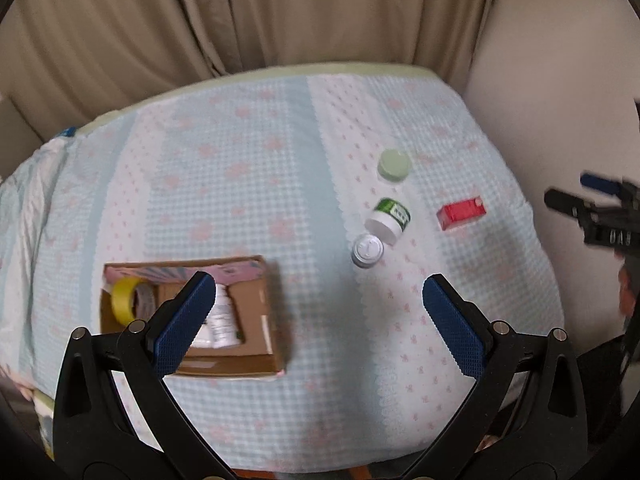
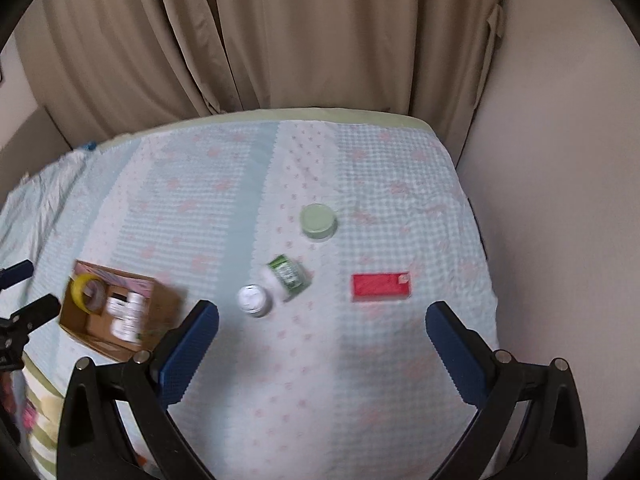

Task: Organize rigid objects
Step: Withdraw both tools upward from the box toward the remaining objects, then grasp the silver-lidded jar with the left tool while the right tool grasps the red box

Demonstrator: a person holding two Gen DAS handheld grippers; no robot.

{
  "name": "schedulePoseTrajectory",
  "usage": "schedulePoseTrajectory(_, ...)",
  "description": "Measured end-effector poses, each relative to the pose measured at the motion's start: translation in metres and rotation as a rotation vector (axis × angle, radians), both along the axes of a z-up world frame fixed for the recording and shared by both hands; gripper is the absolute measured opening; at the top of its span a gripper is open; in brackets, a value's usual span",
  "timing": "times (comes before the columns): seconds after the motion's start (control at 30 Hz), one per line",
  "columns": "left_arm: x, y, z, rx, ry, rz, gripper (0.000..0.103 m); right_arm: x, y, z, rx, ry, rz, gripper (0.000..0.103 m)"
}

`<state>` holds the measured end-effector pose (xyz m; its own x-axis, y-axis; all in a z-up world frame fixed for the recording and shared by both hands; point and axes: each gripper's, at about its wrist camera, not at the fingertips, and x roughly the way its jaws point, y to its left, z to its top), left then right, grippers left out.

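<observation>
An open cardboard box (image 1: 268, 320) (image 2: 160, 312) on the bed holds a yellow tape roll (image 1: 122, 300) (image 2: 82, 290) and a white bottle (image 1: 222, 320) (image 2: 126, 316). To its right lie a small white-capped jar (image 1: 367, 251) (image 2: 253, 299), a green-labelled bottle on its side (image 1: 390, 216) (image 2: 287, 278), a pale green round tin (image 1: 394, 165) (image 2: 318, 221) and a red box (image 1: 461, 213) (image 2: 381, 287). My left gripper (image 1: 318, 292) is open and empty above the cardboard box's right side. My right gripper (image 2: 322, 320) is open and empty, nearer than the jar and red box.
The bed has a light blue and white patterned cover (image 1: 260, 168) (image 2: 200, 220). Beige curtains (image 1: 240, 20) (image 2: 280, 40) hang behind it and a plain wall (image 2: 560, 160) stands on the right. The right gripper shows at the left wrist view's right edge (image 1: 592, 208).
</observation>
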<state>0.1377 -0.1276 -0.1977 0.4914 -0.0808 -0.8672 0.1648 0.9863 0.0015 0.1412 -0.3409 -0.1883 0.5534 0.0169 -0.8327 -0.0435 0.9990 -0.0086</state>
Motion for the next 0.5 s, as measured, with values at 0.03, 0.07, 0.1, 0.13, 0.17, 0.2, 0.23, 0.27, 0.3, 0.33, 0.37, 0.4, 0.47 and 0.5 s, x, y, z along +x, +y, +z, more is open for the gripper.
schedulePoseTrajectory(0.03, 0.003, -0.008, -0.008, 0.012, 0.010, -0.004, 0.103, 0.009, -0.007, -0.008, -0.009, 0.021, 0.014, 0.103)
schedulePoseTrajectory(0.07, 0.006, -0.015, -0.016, 0.018, 0.020, -0.009, 0.103, 0.016, -0.014, -0.014, -0.008, 0.033, 0.024, 0.103)
schedulePoseTrajectory(0.1, 0.010, -0.020, -0.022, 0.018, 0.028, -0.013, 0.103, 0.025, -0.023, -0.022, -0.005, 0.048, 0.034, 0.103)
schedulePoseTrajectory(0.13, 0.014, -0.027, -0.032, 0.016, 0.043, -0.017, 0.103, 0.033, -0.030, -0.029, -0.008, 0.058, 0.045, 0.103)
schedulePoseTrajectory(0.17, 0.018, -0.032, -0.040, 0.014, 0.056, -0.020, 0.103, 0.040, -0.035, -0.036, -0.019, 0.061, 0.058, 0.103)
schedulePoseTrajectory(0.2, 0.023, -0.038, -0.051, 0.011, 0.074, -0.025, 0.103, 0.045, -0.039, -0.040, -0.031, 0.063, 0.067, 0.103)
schedulePoseTrajectory(0.23, 0.028, -0.044, -0.061, 0.009, 0.088, -0.033, 0.103, 0.053, -0.044, -0.047, -0.053, 0.066, 0.084, 0.103)
schedulePoseTrajectory(0.27, 0.033, -0.049, -0.072, 0.011, 0.095, -0.042, 0.103, 0.057, -0.047, -0.052, -0.062, 0.066, 0.096, 0.103)
schedulePoseTrajectory(0.3, 0.037, -0.052, -0.080, 0.016, 0.099, -0.049, 0.103, 0.062, -0.051, -0.057, -0.067, 0.066, 0.111, 0.103)
schedulePoseTrajectory(0.33, 0.041, -0.057, -0.090, 0.024, 0.104, -0.056, 0.103, 0.067, -0.055, -0.064, -0.069, 0.070, 0.129, 0.103)
schedulePoseTrajectory(0.37, 0.047, -0.063, -0.103, 0.037, 0.109, -0.065, 0.103, 0.073, -0.058, -0.072, -0.072, 0.076, 0.152, 0.103)
schedulePoseTrajectory(0.4, 0.051, -0.067, -0.111, 0.043, 0.110, -0.070, 0.103, 0.078, -0.061, -0.079, -0.078, 0.082, 0.171, 0.103)
schedulePoseTrajectory(0.47, 0.061, -0.075, -0.131, 0.050, 0.115, -0.084, 0.103, 0.089, -0.065, -0.096, -0.097, 0.100, 0.224, 0.103)
schedulePoseTrajectory(0.5, 0.066, -0.079, -0.142, 0.053, 0.117, -0.091, 0.103, 0.095, -0.067, -0.107, -0.115, 0.114, 0.263, 0.103)
